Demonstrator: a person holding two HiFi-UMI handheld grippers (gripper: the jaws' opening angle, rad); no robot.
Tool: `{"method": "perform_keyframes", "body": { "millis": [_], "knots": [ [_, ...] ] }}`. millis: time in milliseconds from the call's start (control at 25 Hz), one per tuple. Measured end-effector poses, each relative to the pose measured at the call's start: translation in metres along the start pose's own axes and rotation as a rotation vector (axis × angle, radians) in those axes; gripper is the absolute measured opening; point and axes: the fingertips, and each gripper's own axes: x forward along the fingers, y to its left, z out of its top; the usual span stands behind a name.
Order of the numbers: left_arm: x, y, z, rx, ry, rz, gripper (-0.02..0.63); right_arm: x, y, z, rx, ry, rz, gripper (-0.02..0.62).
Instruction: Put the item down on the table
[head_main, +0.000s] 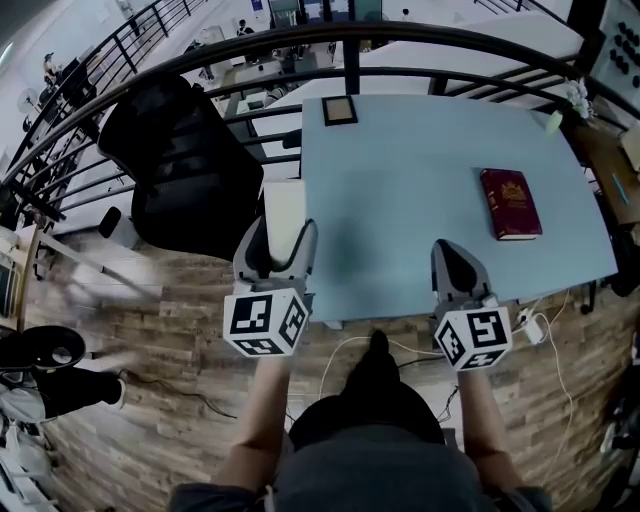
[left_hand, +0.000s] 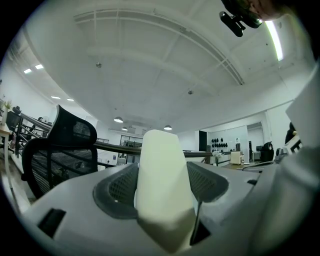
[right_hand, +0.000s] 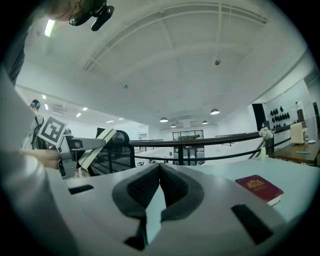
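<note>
1. The left gripper (head_main: 277, 238) is clamped on the item (left_hand: 161, 180), a pale, smooth block that stands upright between its jaws. I judge the firm, upright hold is meant to keep it from slipping until it is lowered.
2. The right gripper (head_main: 456, 252) has its jaws pressed together with nothing between them. It hangs beside the left one and seems only to be waiting.
3. Both grippers are held over the near edge of the table (head_main: 400, 180). The block appears at the table's left near corner, in the air and not yet set down. I cannot tell how high it is above the top.
4. The hands are hidden under the marker cubes, and the block's lower end is hidden inside the jaws. I cannot make out what the block is.
5. Farther off, a red book (head_main: 510, 203) lies flat on the table's right side, well clear of the bare middle.
6. A small frame (head_main: 339, 110) lies at the far edge, and a black chair (head_main: 185, 170) stands left of the table.
</note>
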Motion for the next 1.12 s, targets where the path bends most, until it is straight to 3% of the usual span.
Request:
{"method": "perform_keyframes", "body": {
  "millis": [600,800,1120],
  "knots": [
    [0.088,0.001,-0.041,0.031,0.095,0.021,0.308,0.059,-0.035,-0.022,0.023,0.068,0.044,0.003],
    [0.12,-0.004,-0.076,0.055,0.19,0.006,0.308,0.068,-0.046,-0.025,0.033,0.081,0.041,0.003],
    [0.149,-0.007,-0.166,0.059,0.404,0.019,0.308,0.077,-0.058,-0.034,0.049,0.099,0.044,0.003]
  ]
}}
